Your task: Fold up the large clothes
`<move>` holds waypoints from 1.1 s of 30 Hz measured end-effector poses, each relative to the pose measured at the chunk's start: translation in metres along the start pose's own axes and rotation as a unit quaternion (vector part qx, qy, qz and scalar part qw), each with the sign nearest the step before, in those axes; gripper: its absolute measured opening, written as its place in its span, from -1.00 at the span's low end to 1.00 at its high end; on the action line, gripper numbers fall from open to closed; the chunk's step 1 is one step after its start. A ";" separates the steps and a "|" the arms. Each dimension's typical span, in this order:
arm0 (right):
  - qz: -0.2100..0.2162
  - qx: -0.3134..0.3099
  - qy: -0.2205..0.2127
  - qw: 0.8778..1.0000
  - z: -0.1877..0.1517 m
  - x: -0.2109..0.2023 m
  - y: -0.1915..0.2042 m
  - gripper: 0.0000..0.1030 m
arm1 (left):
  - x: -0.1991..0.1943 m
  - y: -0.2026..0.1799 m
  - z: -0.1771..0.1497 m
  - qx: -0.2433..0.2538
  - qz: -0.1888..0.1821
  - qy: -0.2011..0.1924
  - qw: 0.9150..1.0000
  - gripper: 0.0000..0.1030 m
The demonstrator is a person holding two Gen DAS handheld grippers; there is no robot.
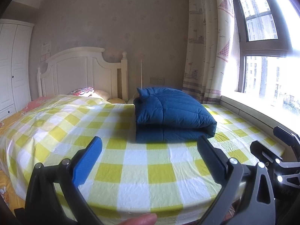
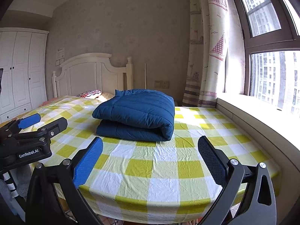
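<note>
Folded blue jacket (image 2: 136, 114) lies on the bed (image 2: 153, 176), both grippers clear of it.
Jacket's rounded fold edge faces the window (image 2: 271, 75), collar end toward the headboard (image 2: 90, 75); long axis can't tell. Left gripper (image 1: 150, 161) and right gripper (image 2: 150, 161) jaws wide apart, empty, near the foot. Yellow-checked sheet, curtain (image 2: 210, 56), wardrobe (image 2: 20, 69).

Home bedroom: bed (image 1: 121, 168), wardrobe (image 2: 22, 71)

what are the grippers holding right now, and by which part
Nothing. The left gripper and right gripper are both open and empty; the folded blue jacket lies apart on the bed.
</note>
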State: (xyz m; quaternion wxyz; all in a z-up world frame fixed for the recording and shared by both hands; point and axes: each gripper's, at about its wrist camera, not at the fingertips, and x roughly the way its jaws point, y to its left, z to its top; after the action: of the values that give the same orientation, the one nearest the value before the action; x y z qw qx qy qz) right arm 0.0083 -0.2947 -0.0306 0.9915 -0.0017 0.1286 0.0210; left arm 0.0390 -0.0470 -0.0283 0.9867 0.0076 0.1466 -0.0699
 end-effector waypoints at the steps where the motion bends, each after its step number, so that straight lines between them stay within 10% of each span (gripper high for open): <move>1: 0.001 0.000 0.001 1.000 -0.001 0.001 0.000 0.89 | 0.001 0.000 0.000 0.000 0.000 0.001 1.000 0.95; 33: 0.009 0.012 0.010 1.000 -0.010 0.001 0.003 0.89 | -0.001 -0.003 -0.005 0.006 0.001 0.004 1.000 0.95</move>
State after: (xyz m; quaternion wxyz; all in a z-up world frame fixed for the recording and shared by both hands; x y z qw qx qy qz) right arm 0.0063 -0.2917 -0.0407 0.9899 0.0106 0.1385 0.0280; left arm 0.0357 -0.0498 -0.0330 0.9860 0.0141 0.1503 -0.0701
